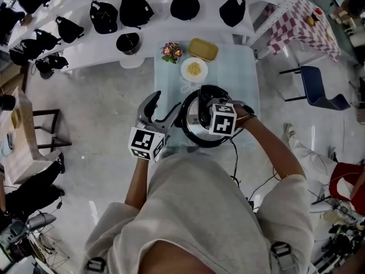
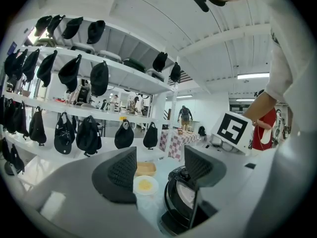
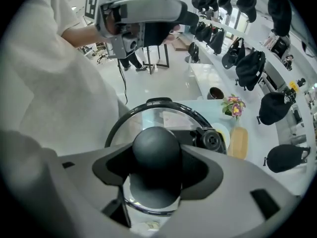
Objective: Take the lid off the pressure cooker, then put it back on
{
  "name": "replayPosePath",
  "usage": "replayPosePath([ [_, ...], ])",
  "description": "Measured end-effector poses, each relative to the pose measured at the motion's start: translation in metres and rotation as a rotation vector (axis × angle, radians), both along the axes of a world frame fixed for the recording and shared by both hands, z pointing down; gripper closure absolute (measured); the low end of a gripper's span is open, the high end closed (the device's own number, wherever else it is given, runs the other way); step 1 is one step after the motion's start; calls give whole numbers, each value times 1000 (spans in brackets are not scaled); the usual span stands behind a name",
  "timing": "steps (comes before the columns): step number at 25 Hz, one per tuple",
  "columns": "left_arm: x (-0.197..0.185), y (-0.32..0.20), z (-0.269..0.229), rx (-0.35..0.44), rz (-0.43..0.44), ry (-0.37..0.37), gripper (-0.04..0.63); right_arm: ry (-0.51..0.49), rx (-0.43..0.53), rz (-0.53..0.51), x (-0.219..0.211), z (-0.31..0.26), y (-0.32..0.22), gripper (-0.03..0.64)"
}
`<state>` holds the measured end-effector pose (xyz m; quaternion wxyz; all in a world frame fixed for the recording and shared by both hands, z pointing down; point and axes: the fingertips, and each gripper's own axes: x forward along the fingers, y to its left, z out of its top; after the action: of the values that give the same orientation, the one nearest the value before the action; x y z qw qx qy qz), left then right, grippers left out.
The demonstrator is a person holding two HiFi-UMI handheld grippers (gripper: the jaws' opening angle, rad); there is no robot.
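A glossy white floor (image 1: 97, 170) fills most of the head view, and a pale blue counter (image 1: 245, 73) stands at the centre, below long white shelves (image 1: 159, 28) that run across the top of the frame and carry black bags (image 1: 136, 9). At the upper right is a table with a checkered cloth (image 1: 299, 21), with a blue chair (image 1: 319, 90) below it; at the left edge are a wooden table (image 1: 17, 147) and a dark stool (image 1: 48, 130). In the left gripper view a strip light (image 2: 252, 76) glows at the right, under a white ceiling (image 2: 148, 14).
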<state>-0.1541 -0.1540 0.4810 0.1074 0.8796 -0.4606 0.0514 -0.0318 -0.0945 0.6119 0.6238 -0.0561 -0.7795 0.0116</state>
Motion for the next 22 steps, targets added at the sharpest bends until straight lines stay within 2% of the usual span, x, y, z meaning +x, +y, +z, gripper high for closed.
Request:
replayPosePath([
  [9,8,1,-3,12,9,0,295,-56,4,47,0,-2,-1,341],
  [10,9,1,-4,12,11,-1,295,-66,-1,57,0,-4,0,318],
  [13,9,-1,-7,19,15,-2,295,-103,-13,97,1,-17,1,310],
  [17,9,-1,-6,20,12,-9,295,-144,18,135,3,-29,-3,310],
  [20,10,0,-4,14,14,-14,295,-207,22,201,3,-38,-6,310],
  [22,10,-1,-5,16,14,-20,295,-278,21,281,3,-46,-12,310],
])
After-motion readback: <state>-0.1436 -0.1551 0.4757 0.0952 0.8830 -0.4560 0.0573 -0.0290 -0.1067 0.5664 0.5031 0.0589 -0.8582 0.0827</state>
